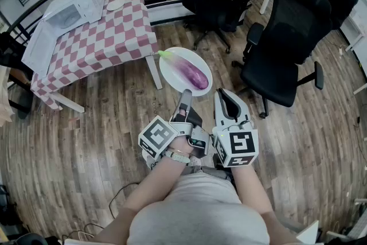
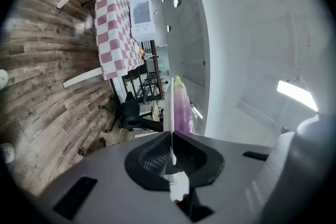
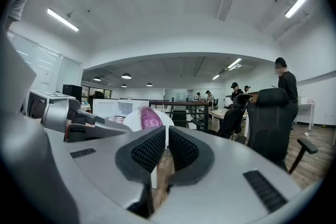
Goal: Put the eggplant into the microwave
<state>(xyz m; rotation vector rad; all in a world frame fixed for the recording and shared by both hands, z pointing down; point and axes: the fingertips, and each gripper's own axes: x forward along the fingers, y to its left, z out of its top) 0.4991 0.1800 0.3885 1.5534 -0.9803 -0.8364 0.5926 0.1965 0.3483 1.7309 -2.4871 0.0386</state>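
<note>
The left hand-held gripper [image 1: 185,94] pinches the near rim of a white plate [image 1: 172,63], its jaws clamped tight on the thin edge and held level above the wooden floor. On the plate lies the eggplant [image 1: 192,74], loose, its green stem pointing far left. The right hand-held gripper [image 1: 227,98] rides just to the right, jaws drawn shut but for a sliver, holding nothing. The microwave [image 1: 73,8] waits well away at the far left, on the checked bench [image 1: 114,37].

The eggplant looks glossy, firm and fairly light, rounded enough to roll or slide if the plate tips. A steady plate seems the safest carry. For a direct grip, the thick purple middle, taken across its width, looks the best hold.
</note>
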